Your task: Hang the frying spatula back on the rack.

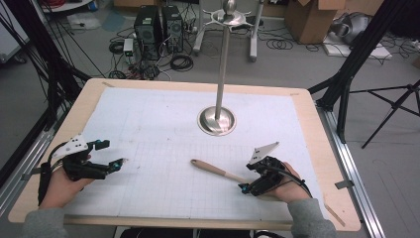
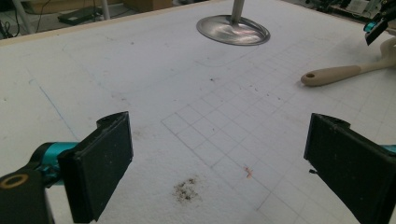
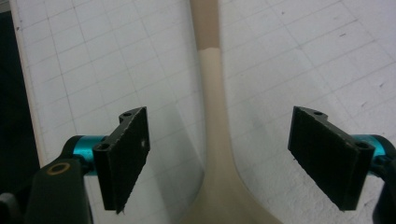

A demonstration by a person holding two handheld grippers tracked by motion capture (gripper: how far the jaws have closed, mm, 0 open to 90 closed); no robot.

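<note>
A beige spatula (image 1: 218, 171) lies on the white grid mat (image 1: 163, 124), its wooden handle end pointing to the left and away. My right gripper (image 1: 247, 177) is open and low over the spatula's head end. In the right gripper view the pale neck (image 3: 212, 116) runs up between the two spread jaws of that gripper (image 3: 224, 156), widening toward the head at the bottom; neither pad touches it. My left gripper (image 1: 111, 153) stands open near the mat's left side, with nothing between its jaws (image 2: 217, 168). From there the spatula handle (image 2: 331, 74) shows far right.
A steel stand with a round base (image 1: 216, 121) and a tall pole (image 1: 224, 59) rises from the middle of the mat; its base (image 2: 232, 30) also shows in the left gripper view. The wooden table edge (image 1: 327, 148) frames the mat. Computers, cables and boxes sit on the floor beyond.
</note>
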